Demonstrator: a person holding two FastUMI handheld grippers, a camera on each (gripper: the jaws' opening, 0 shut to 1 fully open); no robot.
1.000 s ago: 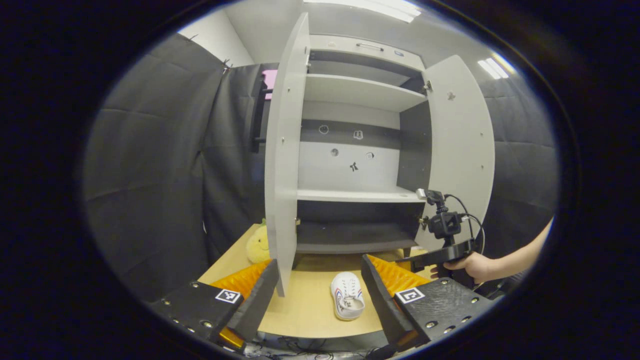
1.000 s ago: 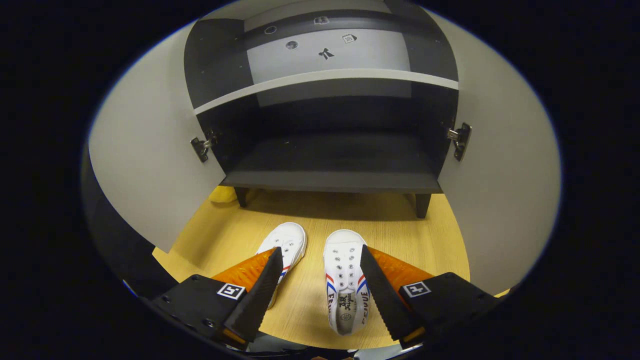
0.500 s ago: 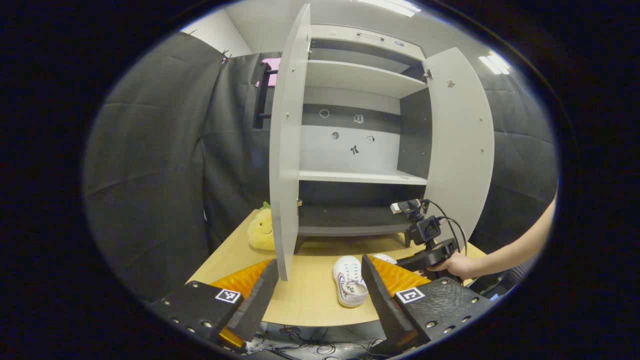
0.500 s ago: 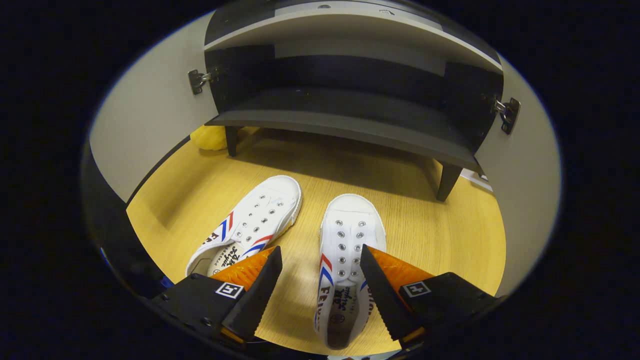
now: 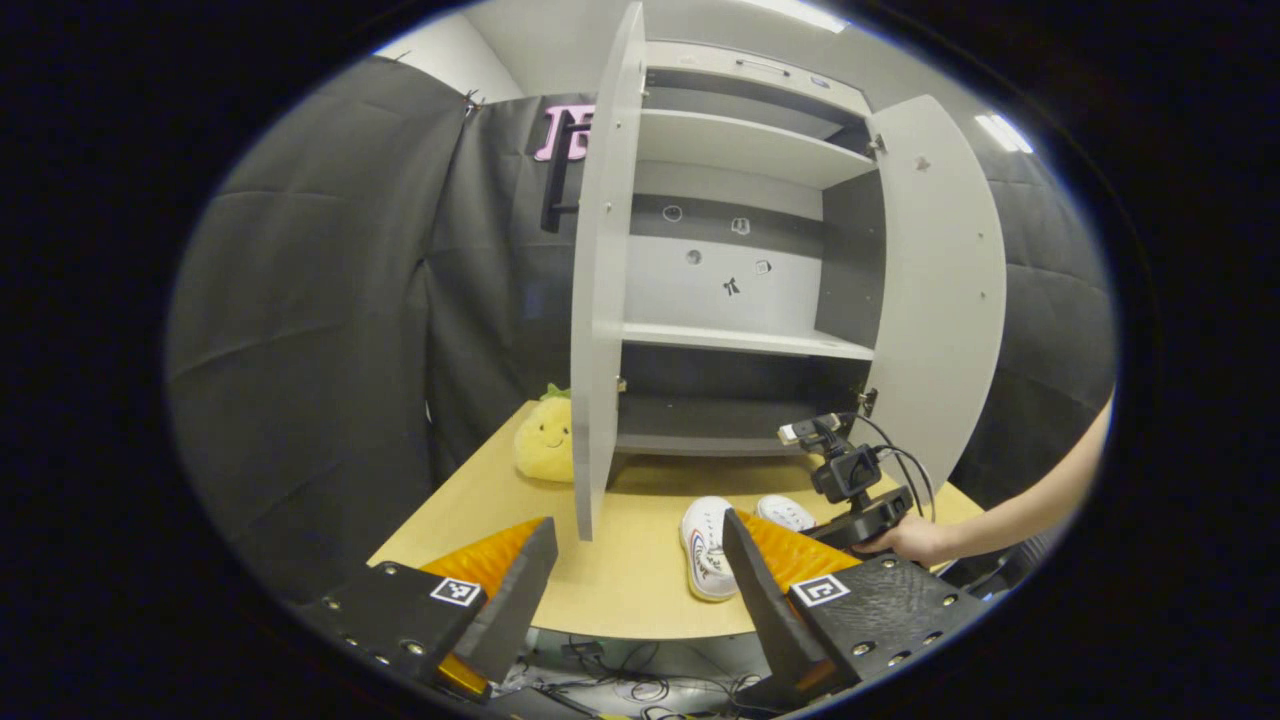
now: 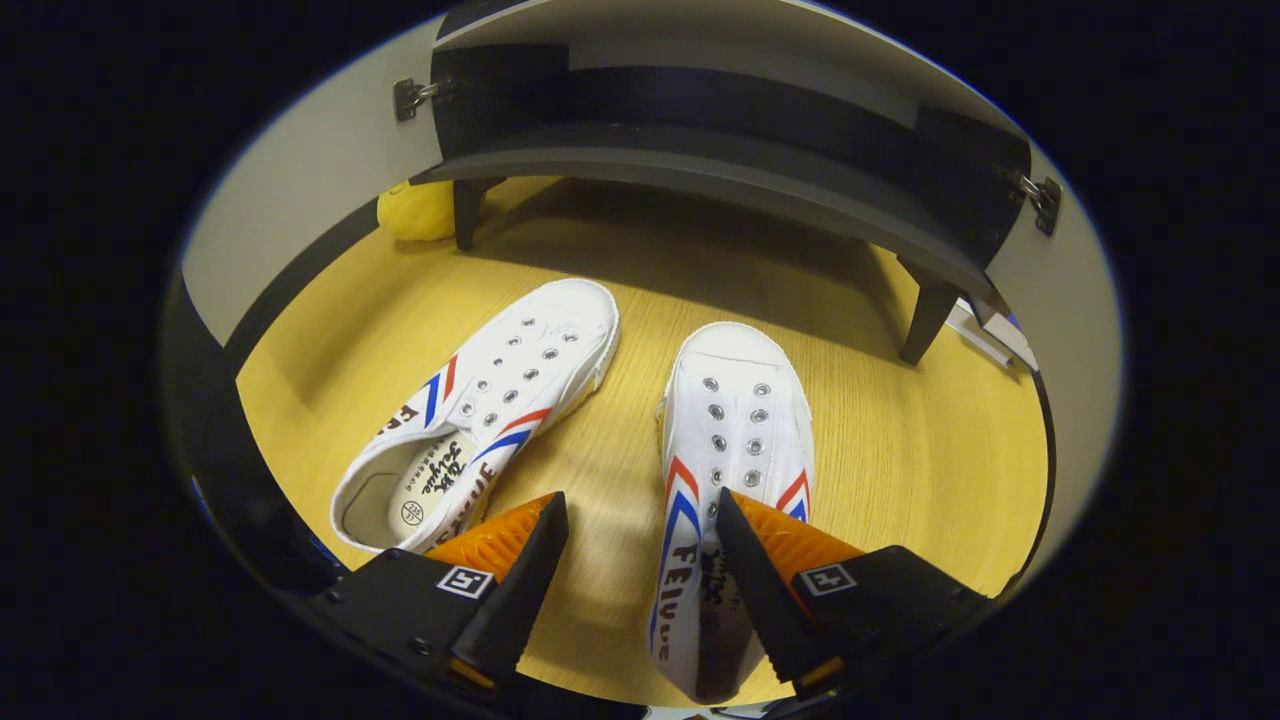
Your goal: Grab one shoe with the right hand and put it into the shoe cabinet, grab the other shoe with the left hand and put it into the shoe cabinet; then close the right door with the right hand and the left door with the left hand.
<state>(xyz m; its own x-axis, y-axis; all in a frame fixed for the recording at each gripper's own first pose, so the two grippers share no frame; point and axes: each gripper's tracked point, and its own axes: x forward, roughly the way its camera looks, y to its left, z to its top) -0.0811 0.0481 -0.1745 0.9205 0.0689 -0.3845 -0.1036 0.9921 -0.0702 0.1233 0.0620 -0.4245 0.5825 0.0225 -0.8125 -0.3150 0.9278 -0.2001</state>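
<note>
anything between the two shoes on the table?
No. In the right gripper view, only bare wooden table separates the left shoe from the right shoe.

Two white shoes, the left shoe [image 6: 480,420] angled and the right shoe [image 6: 725,470] straight, are lying side by side on the desk [image 6: 900,470] before the shoe cabinet [image 5: 740,260], whose doors are standing open.

Right tool [image 6: 640,560] hangs low over the wooden surface [image 6: 900,470], jaws spread wide, one finger [image 6: 745,570] overlapping the heel opening of the right-hand shoe [image 6: 735,430]. The other shoe [image 6: 490,410] lies angled just beside it. Beyond both, the shoe cabinet [image 6: 700,170] stands on dark legs, doors swung open.
</note>
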